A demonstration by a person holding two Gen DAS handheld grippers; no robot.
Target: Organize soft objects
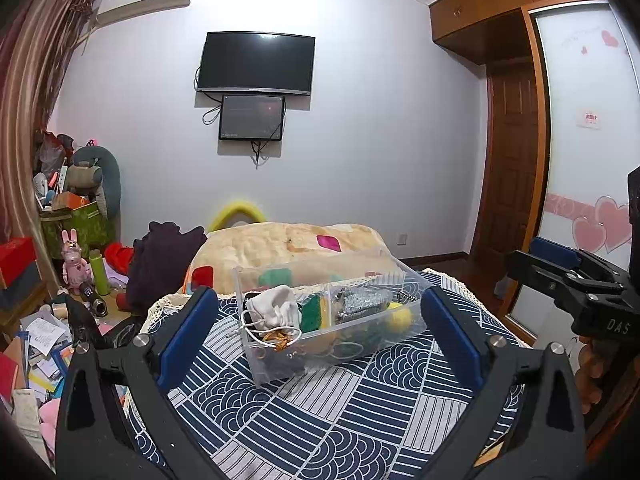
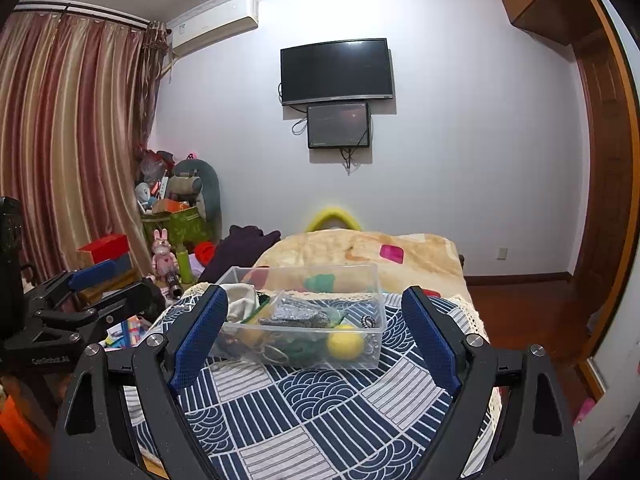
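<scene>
Clearly both claws are held back from the clear plastic bin (image 1: 332, 312), which sits on a blue-and-white patterned cloth (image 1: 320, 412) over what may be a small counter at the foot of the bed (image 1: 288, 244); I cannot tell which.

Starting left of the bin, the left claw (image 1: 318, 332) stands wide apart, its blue pads either side of the bin in its own view, holding nothing. At the bin's left end lies a white drawstring pouch (image 1: 274, 308), with a green sponge (image 1: 314, 312) just beside it. Toward the middle, behind an inner divider, sits a crumpled silvery-grey piece (image 1: 362, 300); I cannot tell what it is. At the bin's right end rests a yellow ball (image 2: 345, 342), with a loop of beads (image 2: 370, 322) near it. Right of the bin, the right claw (image 2: 316, 334) is likewise spread wide and empty.

My judgement: the soft things already lie inside the bin, so this fits either a sorted bin with the claws drawn off, or a jumbled bin waiting to be sorted. Any reach into it would call for coming down over the rim, since the walls block a level approach, and for pinching one soft piece clear of the tangled cords.
</scene>
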